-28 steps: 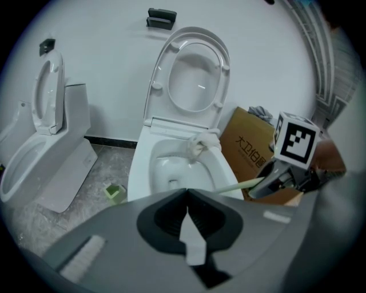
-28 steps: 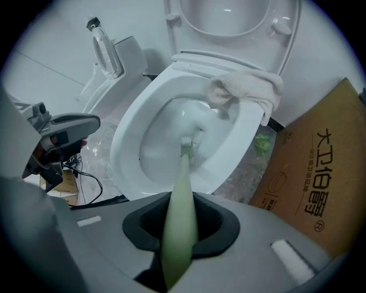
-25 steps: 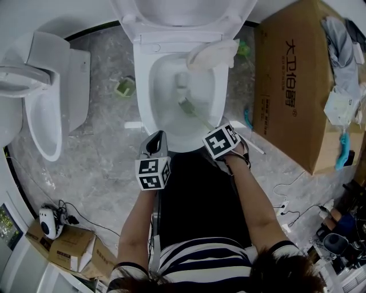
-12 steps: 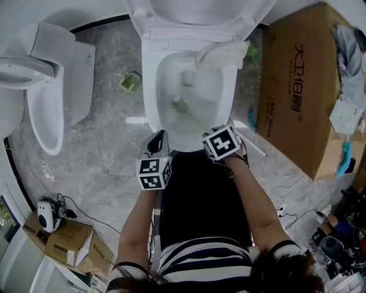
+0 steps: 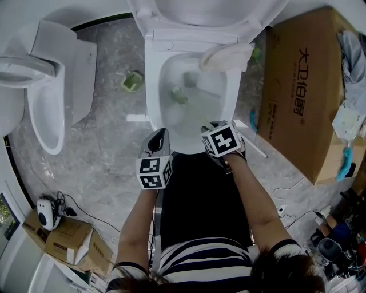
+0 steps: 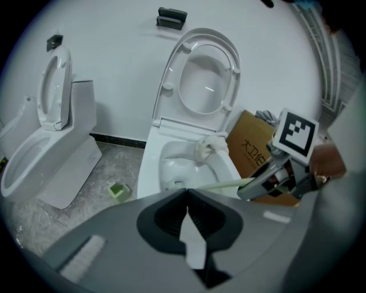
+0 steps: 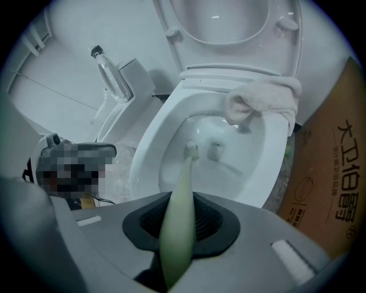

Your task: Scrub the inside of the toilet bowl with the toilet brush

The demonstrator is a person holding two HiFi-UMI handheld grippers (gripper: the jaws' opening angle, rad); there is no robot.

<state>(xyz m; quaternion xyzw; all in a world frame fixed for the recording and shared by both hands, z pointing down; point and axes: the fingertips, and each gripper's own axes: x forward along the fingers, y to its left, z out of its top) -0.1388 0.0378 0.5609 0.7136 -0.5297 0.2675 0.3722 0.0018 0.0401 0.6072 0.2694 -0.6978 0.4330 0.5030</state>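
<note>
Pale green plastic runs straight up between my right-hand fingers: my right gripper (image 7: 178, 232) is clenched on the handle of the toilet brush (image 7: 186, 171), and the handle fills the slot between the two jaws. The brush reaches down into the toilet bowl (image 5: 153, 97), and its bristled head sits low on the inner wall, on the bowl's left side as I look down at it, close beside the drain opening.

My left gripper (image 6: 187, 220) hangs just outside the front rim of the bowl, a little left of the right one. Its jaws are pressed almost together with nothing gripped, only a thin pale sliver showing between them. From that side I can see the brush handle slanting from my right gripper down into the bowl.

The seat (image 5: 206, 14) is tipped up against the back. A crumpled white cloth (image 5: 226, 57) lies draped over the rear right part of the rim. A big cardboard box (image 5: 303, 86) stands on the floor right of the toilet, a second toilet (image 5: 46, 103) stands well off to the left, and a small green thing (image 5: 132, 82) lies on the grey marbled floor between the two.
</note>
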